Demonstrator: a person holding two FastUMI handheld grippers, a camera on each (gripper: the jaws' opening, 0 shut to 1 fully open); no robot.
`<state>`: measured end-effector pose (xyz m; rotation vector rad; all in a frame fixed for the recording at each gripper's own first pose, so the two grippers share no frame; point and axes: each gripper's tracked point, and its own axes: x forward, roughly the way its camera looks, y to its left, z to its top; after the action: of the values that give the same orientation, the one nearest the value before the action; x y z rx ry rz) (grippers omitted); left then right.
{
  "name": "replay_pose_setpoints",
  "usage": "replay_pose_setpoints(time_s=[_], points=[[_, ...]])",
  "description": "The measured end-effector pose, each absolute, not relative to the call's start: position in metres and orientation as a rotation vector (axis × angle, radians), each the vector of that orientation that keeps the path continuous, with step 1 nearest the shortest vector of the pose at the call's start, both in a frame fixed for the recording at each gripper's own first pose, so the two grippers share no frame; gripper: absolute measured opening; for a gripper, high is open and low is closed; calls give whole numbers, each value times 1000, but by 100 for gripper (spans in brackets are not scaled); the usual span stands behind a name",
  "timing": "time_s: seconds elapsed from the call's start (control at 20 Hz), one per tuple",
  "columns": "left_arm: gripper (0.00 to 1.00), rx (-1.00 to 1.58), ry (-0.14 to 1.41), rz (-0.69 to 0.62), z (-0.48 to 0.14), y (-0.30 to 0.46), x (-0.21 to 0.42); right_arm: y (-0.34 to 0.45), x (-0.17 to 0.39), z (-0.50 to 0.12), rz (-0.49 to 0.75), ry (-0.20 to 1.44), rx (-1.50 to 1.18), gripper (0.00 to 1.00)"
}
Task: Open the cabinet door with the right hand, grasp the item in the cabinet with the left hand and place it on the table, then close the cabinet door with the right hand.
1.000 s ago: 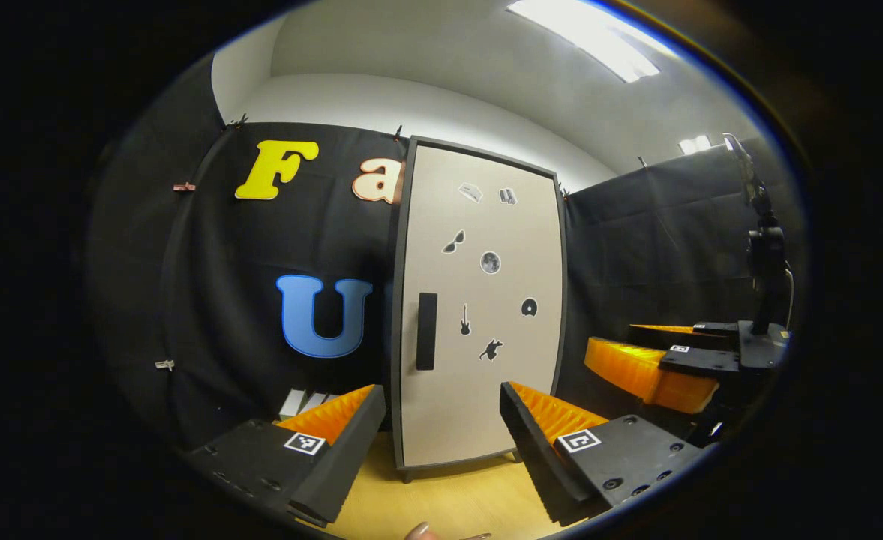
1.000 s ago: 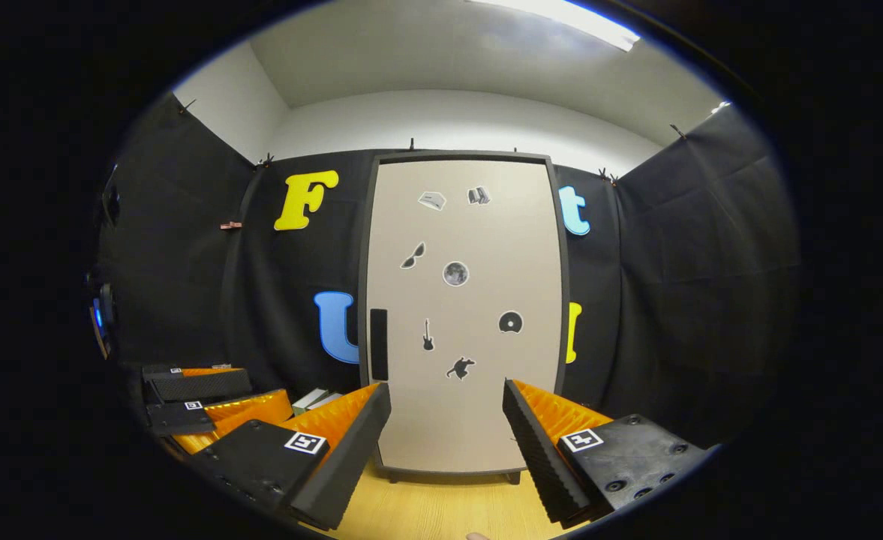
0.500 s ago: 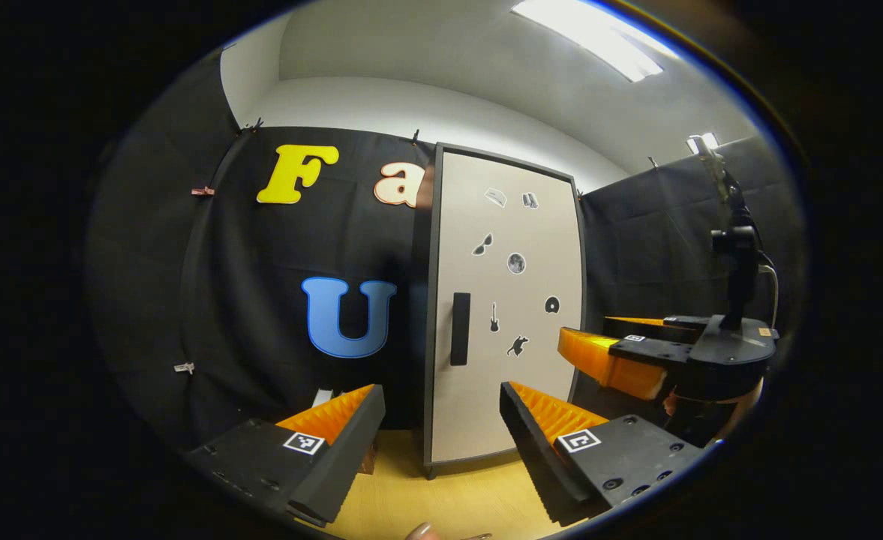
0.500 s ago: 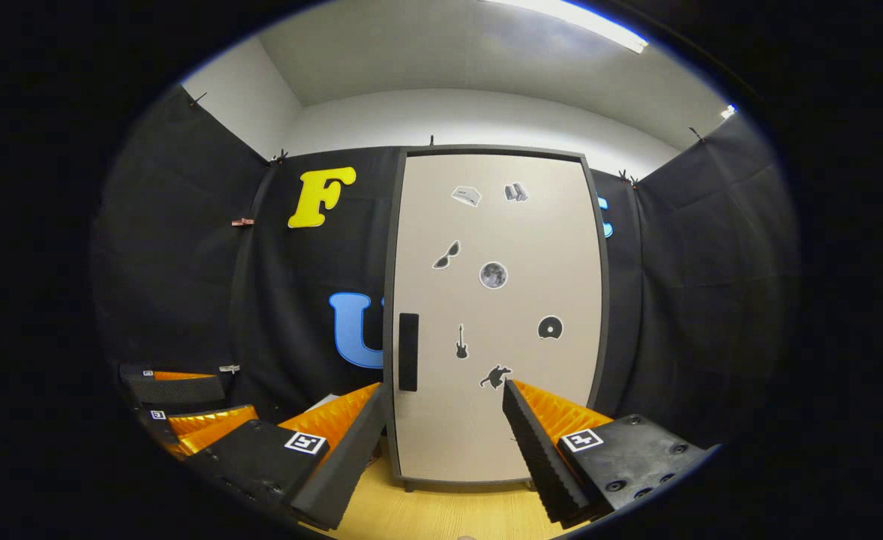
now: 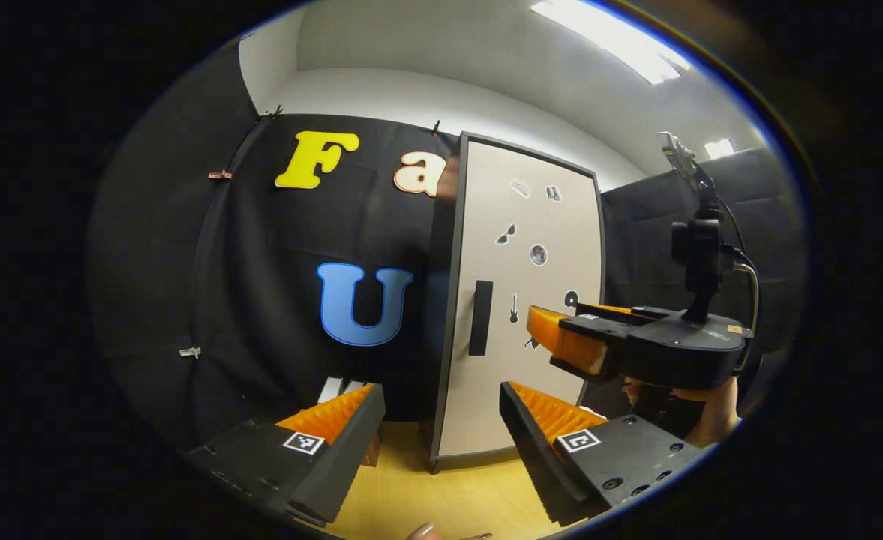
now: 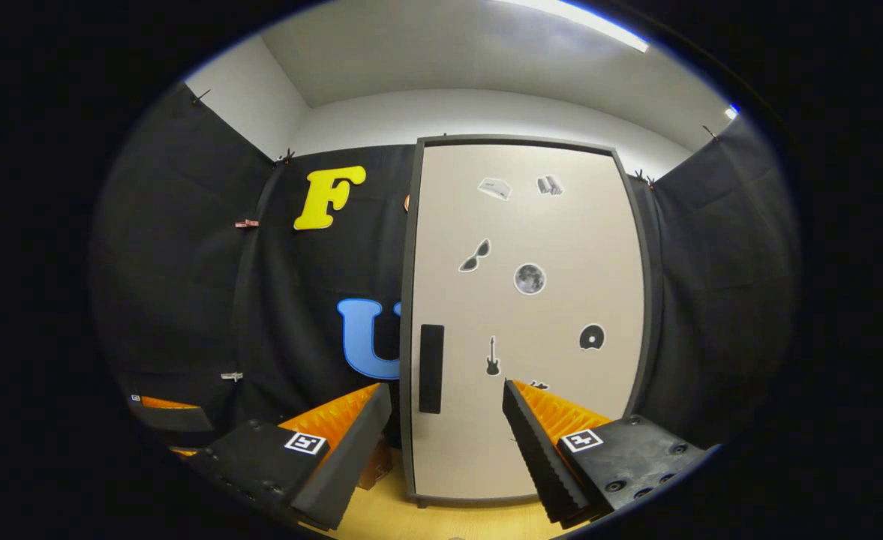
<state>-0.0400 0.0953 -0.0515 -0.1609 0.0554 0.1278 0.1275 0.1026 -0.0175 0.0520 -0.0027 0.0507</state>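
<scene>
Holding both grippers off the cabinet, you have nothing grasped on either side.

Right gripper [image 6: 445,409]: fingers spread wide, released. The cabinet door [image 6: 531,247] is shut and stands straight ahead of them. The dark vertical handle [image 6: 431,368] sits between your two fingertips, a bit above them, closer to the left fingertip. No contact yet; there is a gap to the door. The stickers on the door are up past the right finger. The wooden table [image 6: 411,517] shows below, between the fingers.

Left gripper [image 5: 441,412]: fingers also spread wide, holding nothing. From its view the cabinet [image 5: 520,300] is ahead and slightly right, seen at an angle, with the handle [image 5: 480,317] above the gap between the fingers. Your right gripper [image 5: 561,341] shows beyond the right finger, off the door and pointing toward it, your hand [image 5: 711,409] under its body.

The item is inside the cabinet behind the closed door, so I can't tell what or where exactly. Something pale [image 5: 334,388] lies on the table beyond the left finger, by the cloth wall; can't tell what it is.
</scene>
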Motion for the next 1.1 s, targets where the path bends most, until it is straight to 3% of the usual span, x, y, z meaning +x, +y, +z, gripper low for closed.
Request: replay_pose_setpoints(time_s=[0.45,0.9,1.1], points=[[94,-174,57,154,-63,105,-19,112,199,-40,56,10,69,97],[94,-141,70,266,-66,138,-15,119,253,-63,32,35,76,95],[94,-142,72,289,-68,145,-16,118,270,-66,1,28,88,89]])
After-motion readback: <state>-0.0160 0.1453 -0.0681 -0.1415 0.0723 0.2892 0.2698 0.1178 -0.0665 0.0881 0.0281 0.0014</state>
